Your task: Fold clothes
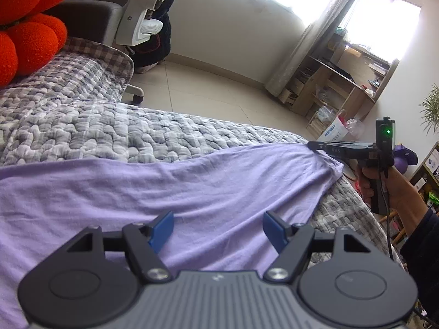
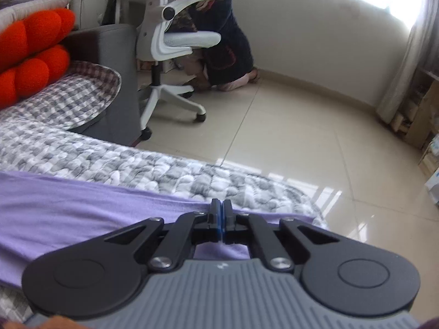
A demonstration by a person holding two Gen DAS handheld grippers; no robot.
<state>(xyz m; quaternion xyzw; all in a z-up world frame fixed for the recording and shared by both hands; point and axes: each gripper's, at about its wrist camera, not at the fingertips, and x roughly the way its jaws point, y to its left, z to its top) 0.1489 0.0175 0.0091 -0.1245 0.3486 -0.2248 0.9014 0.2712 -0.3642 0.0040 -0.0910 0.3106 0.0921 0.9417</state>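
- The left wrist view is looking low and close over the shirt [image 1: 164, 181] on the bed [image 1: 109, 126], facing the shelves [image 1: 343, 82].
- The right wrist view is facing the chair [image 2: 175, 44].
- Both are sharing shirt, bed, chair, cushion [image 1: 24, 27].

Daylight enters through the window [image 1: 384, 24], which is overexposed to plain white in both views. Glare patches lie on the floor tiles [image 2: 315, 192]. Fisheye distortion bends the wall [image 2: 315, 27] and darkens the corners. Edges show soft blur.

A grey checked quilted bed [image 1: 115, 126] carries a spread lilac garment [image 1: 192, 181].
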